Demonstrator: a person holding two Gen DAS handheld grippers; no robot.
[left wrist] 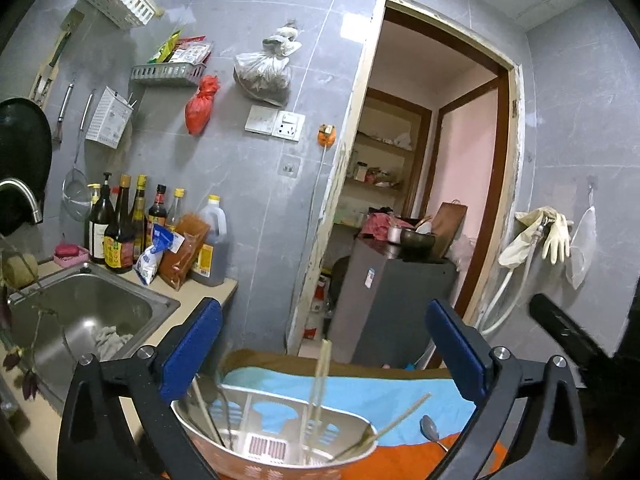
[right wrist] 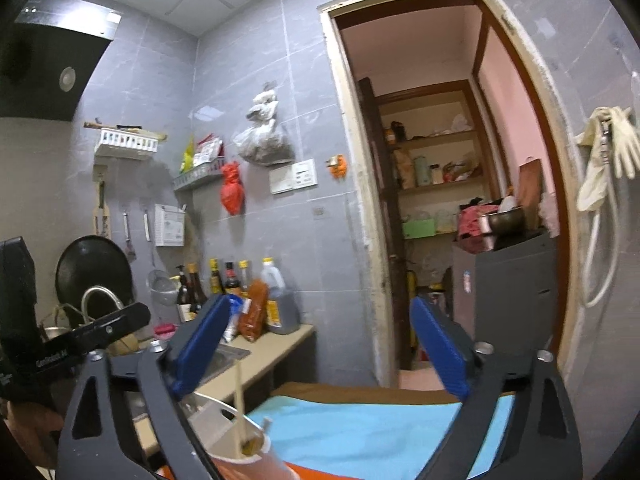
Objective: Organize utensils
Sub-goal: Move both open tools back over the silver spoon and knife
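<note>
From my left wrist camera, moving left to right: a steel sink [left wrist: 100,308], then my left gripper [left wrist: 320,354], jaws spread wide and holding nothing. Just below and ahead of it sits the utensil holder [left wrist: 276,436] on a blue and orange cloth [left wrist: 400,396]. Chopsticks [left wrist: 320,380] stand nearly upright inside; a spoon [left wrist: 430,428] lies on the cloth just right of the rim. My right gripper [right wrist: 320,354] is also wide open and empty, with the holder low to its left. I judge the left gripper nearer.
</note>
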